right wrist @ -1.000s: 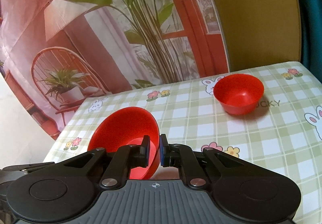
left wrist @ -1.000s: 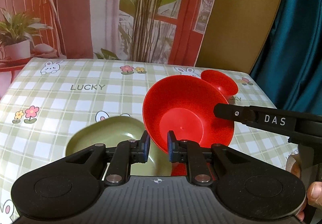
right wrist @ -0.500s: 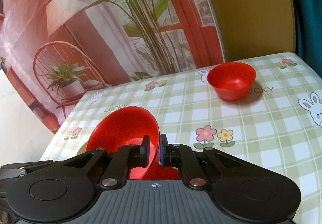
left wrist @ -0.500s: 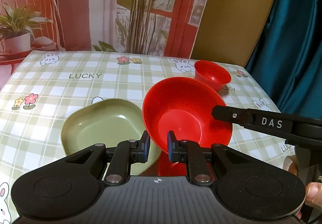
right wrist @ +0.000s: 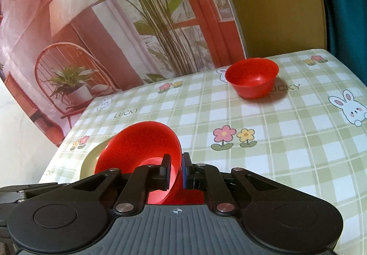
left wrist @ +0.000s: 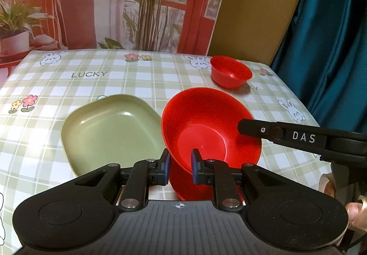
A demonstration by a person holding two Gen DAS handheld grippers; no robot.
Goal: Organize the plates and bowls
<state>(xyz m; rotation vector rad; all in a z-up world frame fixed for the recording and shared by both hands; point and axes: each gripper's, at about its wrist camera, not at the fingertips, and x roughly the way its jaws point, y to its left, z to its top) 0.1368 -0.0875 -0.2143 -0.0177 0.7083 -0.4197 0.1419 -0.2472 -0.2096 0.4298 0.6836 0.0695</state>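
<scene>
Since both claws share one load, the layout reads from the worktop (left wrist: 96, 67) down: its checked cloth runs wide and bare to the left and far side, while the right edge drops off close beside the small red bowl (left wrist: 230, 71), so free room for moving lies leftward. On it sits the green plate (left wrist: 110, 131), flat and empty, likely the landing spot. Just beside and partly over its right rim hangs the large red bowl (left wrist: 206, 126), tilted steeply because it is pinched at the rim. Right claw (right wrist: 176, 172) is closed tight on that rim. Left claw (left wrist: 180, 169) straddles the near rim with a visible gap, not clamping
</scene>
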